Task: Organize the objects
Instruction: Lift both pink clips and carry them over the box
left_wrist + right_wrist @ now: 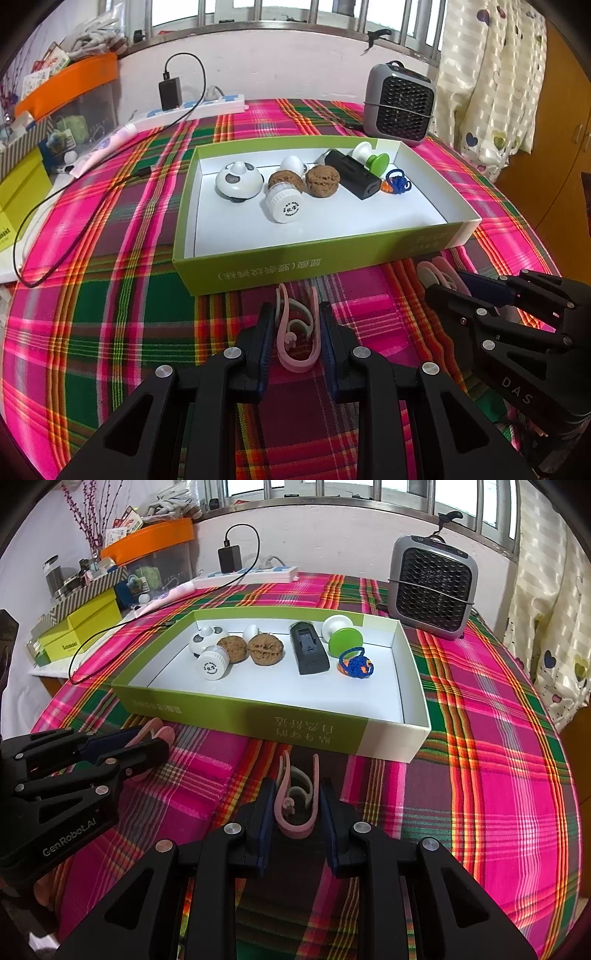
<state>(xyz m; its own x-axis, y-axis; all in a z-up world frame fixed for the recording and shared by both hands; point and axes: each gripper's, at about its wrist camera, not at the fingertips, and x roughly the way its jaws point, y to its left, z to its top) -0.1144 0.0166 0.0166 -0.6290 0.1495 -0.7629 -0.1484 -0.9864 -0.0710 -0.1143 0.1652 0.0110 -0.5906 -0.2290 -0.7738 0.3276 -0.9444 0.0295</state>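
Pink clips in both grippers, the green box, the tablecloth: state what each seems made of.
Pink clip and its twin: probably moulded plastic or silicone; smooth, matte, thin curved arms.
Green box: likely printed cardboard; thin folded walls, white inside, slight sheen.
Tablecloth: woven fabric; plaid stripes, soft creases.

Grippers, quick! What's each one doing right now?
Left gripper: closed on a pink clip.
Right gripper: closed on another pink clip.

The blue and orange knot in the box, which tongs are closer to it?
Right. The right tongs sit just outside the green box's front wall, nearly in line with the blue and orange knot; the left tongs are further left.
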